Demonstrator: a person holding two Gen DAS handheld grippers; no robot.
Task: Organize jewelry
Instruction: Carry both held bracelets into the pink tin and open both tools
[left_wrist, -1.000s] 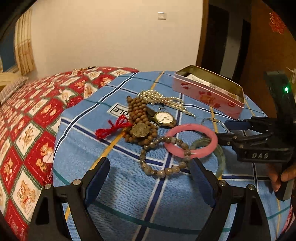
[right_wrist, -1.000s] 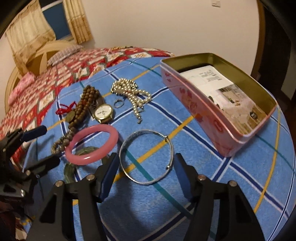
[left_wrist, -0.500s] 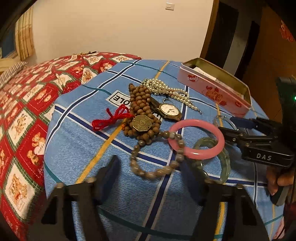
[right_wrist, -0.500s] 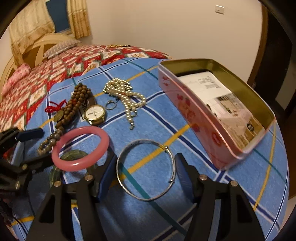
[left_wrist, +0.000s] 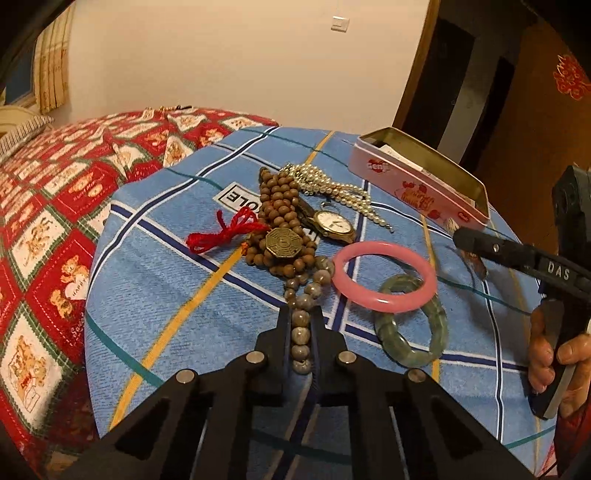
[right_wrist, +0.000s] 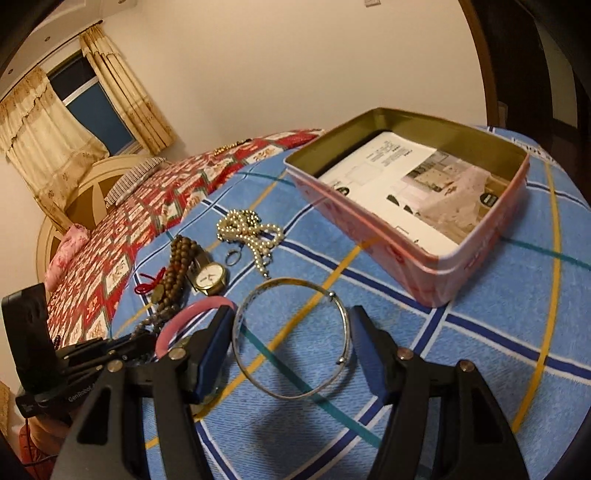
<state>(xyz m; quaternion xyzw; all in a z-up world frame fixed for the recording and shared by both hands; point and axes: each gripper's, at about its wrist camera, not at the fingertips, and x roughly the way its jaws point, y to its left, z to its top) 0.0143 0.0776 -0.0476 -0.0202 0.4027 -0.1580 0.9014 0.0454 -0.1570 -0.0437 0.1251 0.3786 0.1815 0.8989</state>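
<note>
My left gripper (left_wrist: 300, 332) is shut on the grey stone bead bracelet (left_wrist: 301, 291), squeezed into a line between the fingers. Beyond it lie a brown wooden bead string with a brass octagon (left_wrist: 282, 242), a red cord (left_wrist: 221, 232), a watch (left_wrist: 334, 221), pearls (left_wrist: 332, 188), a pink bangle (left_wrist: 384, 275) and a green jade bangle (left_wrist: 410, 332). My right gripper (right_wrist: 291, 347) is open, its fingers on either side of the silver bangle (right_wrist: 291, 338) on the cloth. The pink tin (right_wrist: 369, 218) stands open to the right.
The blue checked cloth (left_wrist: 166, 295) covers a round table; its edge falls away at left toward a red patterned bed (left_wrist: 48, 206). A small ring (right_wrist: 233, 257) lies by the pearls. Paper lines the tin's bottom (right_wrist: 406, 177).
My left gripper moved forward and closed on the grey bead bracelet, flattening it. My right gripper moved closer around the silver bangle and stayed open.
</note>
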